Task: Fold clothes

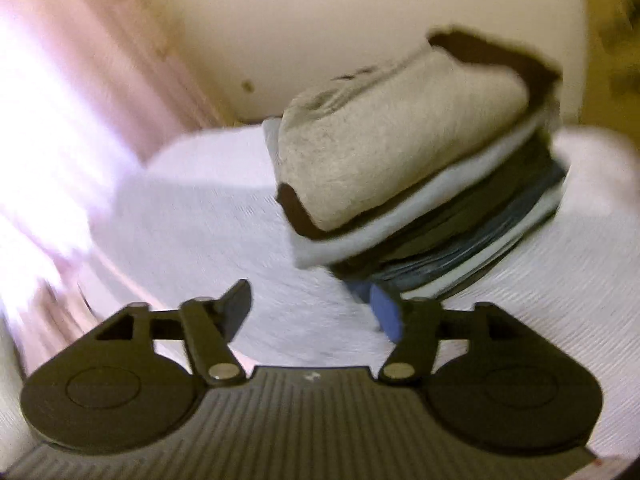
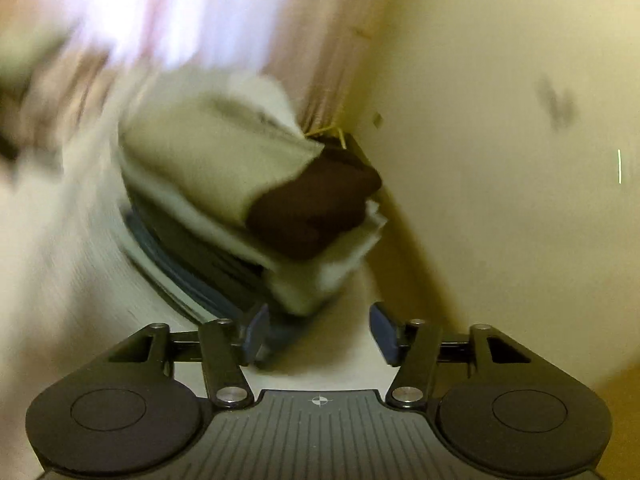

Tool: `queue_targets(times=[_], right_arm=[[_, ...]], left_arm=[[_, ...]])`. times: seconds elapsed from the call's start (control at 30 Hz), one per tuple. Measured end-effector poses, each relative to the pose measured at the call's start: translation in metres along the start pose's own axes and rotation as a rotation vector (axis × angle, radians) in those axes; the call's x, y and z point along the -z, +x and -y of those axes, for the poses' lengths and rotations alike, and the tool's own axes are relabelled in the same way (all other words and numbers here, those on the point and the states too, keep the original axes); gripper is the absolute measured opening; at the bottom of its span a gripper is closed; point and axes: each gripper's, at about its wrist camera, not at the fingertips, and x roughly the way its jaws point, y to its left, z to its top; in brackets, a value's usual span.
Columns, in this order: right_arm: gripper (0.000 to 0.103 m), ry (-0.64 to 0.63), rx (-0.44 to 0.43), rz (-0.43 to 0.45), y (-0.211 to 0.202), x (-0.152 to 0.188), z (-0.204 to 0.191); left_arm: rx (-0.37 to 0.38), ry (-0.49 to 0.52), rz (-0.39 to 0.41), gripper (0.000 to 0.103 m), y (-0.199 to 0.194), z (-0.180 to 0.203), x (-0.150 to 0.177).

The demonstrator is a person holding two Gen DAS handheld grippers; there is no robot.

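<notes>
A stack of folded clothes [image 1: 420, 208] rests on a white textured bed surface [image 1: 208, 232]. Its top piece is a beige garment with dark brown trim [image 1: 392, 148]; white, dark and blue folded layers lie beneath. My left gripper [image 1: 312, 308] hangs open just in front of the stack's lower left corner, with nothing between its fingers. The right wrist view shows the same stack [image 2: 248, 216] from its other side, brown part [image 2: 316, 212] facing me. My right gripper [image 2: 316, 336] is open at the stack's near bottom edge; its pads press on nothing.
A cream wall [image 1: 320, 32] rises behind the stack. A pink curtain [image 1: 60, 100], brightly lit, hangs at the left. Both pictures are smeared by motion. The curtain [image 2: 192, 20] and the wall [image 2: 500, 160] also show in the right wrist view.
</notes>
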Motion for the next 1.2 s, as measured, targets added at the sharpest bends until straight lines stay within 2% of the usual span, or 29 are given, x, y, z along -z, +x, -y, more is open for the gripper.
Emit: queue_targets(times=[0.1,0.13,0.23,0.33,0.4,0.47,0.73,0.93,1.2], right_arm=[[0.064,0.291,-0.058,-0.002,-0.022,-0.007,-0.009],[0.065,0.372,-0.064,-0.001,-0.031,-0.007,-0.015],[0.066,0.474,-0.045,-0.012,-0.052,-0.012,-0.034],[0.066,0.513,-0.005,-0.037,-0.071,-0.015,-0.056],[0.066,0.52,0.007,-0.042,-0.085,-0.014,-0.07],[0.066,0.518,0.018,-0.038,-0.096,-0.012,-0.082],[0.066,0.509,0.034,0.003,-0.124,-0.011,-0.108],[0.066,0.481,0.033,0.011,-0.136,-0.015,-0.112],[0.066,0.461,0.02,-0.017,-0.13,-0.018,-0.114]], left_arm=[[0.072,-0.203,0.0,0.078,-0.022,0.002,-0.004],[0.099,-0.255,-0.002,0.087,-0.029,0.003,-0.004],[0.128,-0.34,0.011,0.099,-0.05,0.005,-0.004],[0.162,-0.385,0.002,0.102,-0.071,0.002,0.002],[0.184,-0.386,-0.019,0.102,-0.087,0.001,0.008],[0.176,-0.385,-0.029,0.102,-0.1,0.0,0.017],[0.168,-0.42,-0.007,0.102,-0.142,-0.004,0.04],[0.179,-0.448,0.002,0.102,-0.155,0.0,0.041],[0.204,-0.457,0.006,0.102,-0.156,0.006,0.036]])
